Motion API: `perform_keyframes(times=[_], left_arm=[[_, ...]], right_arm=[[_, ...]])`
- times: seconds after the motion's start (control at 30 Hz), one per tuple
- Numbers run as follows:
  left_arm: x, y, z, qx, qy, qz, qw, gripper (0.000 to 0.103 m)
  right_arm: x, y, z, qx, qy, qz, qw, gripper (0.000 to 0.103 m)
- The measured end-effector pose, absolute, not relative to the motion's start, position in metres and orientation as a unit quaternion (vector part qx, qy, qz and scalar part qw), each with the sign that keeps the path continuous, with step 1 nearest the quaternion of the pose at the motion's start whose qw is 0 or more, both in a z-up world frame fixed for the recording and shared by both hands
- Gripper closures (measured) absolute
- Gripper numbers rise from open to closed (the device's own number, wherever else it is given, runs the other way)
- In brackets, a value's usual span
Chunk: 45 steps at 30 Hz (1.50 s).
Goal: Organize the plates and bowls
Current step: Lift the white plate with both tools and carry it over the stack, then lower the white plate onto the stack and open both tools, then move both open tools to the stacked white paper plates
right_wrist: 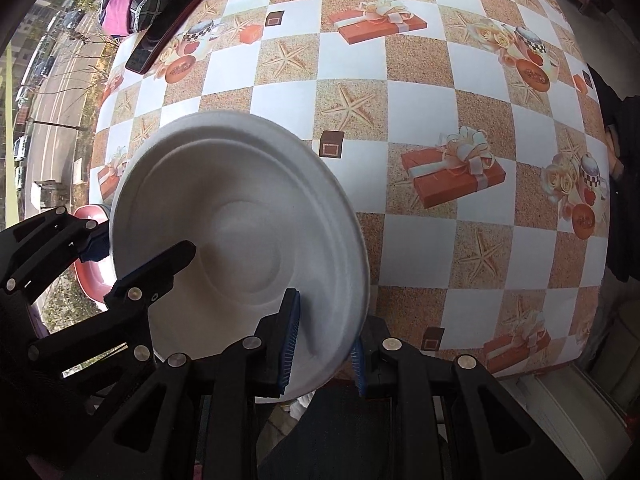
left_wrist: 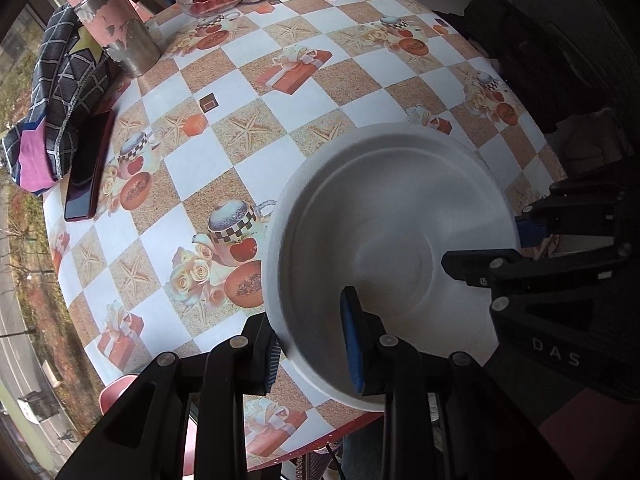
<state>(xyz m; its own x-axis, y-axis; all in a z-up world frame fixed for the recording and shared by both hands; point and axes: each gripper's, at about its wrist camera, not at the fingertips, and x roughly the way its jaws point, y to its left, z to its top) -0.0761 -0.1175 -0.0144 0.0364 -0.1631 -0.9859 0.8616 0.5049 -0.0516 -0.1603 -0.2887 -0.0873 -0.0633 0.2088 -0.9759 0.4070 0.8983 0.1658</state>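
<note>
While both grippers clamp opposite rims of one white plate (left_wrist: pixel 384 216) above the table's (left_wrist: pixel 248 80) near edge | left gripper (left_wrist: pixel 316 344) and right gripper (right_wrist: pixel 324 344) narrow, pinching it | progress: early, no stack or bowls visible, plate not yet placed

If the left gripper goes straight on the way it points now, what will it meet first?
The left gripper is already clamped on the white plate rim; straight beyond lies, probably, the patterned tablecloth. How far below is unclear.
</note>
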Motion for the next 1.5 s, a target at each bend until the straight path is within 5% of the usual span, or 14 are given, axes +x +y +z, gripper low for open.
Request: perform_keyframes(times=[0.53,0.63,0.77,0.8,0.87,0.9,0.93,1.07,1.5], left_arm=[[-0.108,-0.113,-0.026,0.336,0.573,-0.422,0.617,0.074],[-0.109,-0.111,-0.027,0.327,0.579,-0.425,0.614,0.063],[-0.104,-0.104,-0.026,0.330,0.570,-0.408,0.631,0.032],[-0.101,-0.102,-0.024,0.326,0.570,-0.405,0.636,0.030],[-0.093,-0.095,-0.021,0.314,0.570,-0.394,0.649,0.024],[-0.089,-0.091,-0.020,0.309,0.571,-0.388,0.654,0.023],[-0.085,-0.088,-0.019,0.304,0.572,-0.382,0.659,0.022],[-0.074,-0.078,-0.021,0.288,0.582,-0.361,0.669,0.015],[-0.070,-0.081,-0.029,0.314,0.594,-0.349,0.654,0.015]], right_arm=[[-0.189,-0.286,-0.097,0.227,0.737,-0.092,0.630,0.078],[-0.194,-0.288,-0.100,0.242,0.734,-0.091,0.627,0.078],[-0.200,-0.291,-0.103,0.255,0.736,-0.099,0.619,0.078],[-0.201,-0.292,-0.102,0.258,0.735,-0.101,0.619,0.074],[-0.203,-0.296,-0.101,0.262,0.732,-0.109,0.620,0.038],[-0.204,-0.297,-0.100,0.263,0.729,-0.116,0.622,0.009],[-0.205,-0.299,-0.099,0.264,0.727,-0.122,0.622,0.000],[-0.209,-0.306,-0.104,0.276,0.736,-0.140,0.602,0.000],[-0.223,-0.322,-0.118,0.339,0.747,-0.177,0.543,0.000]])
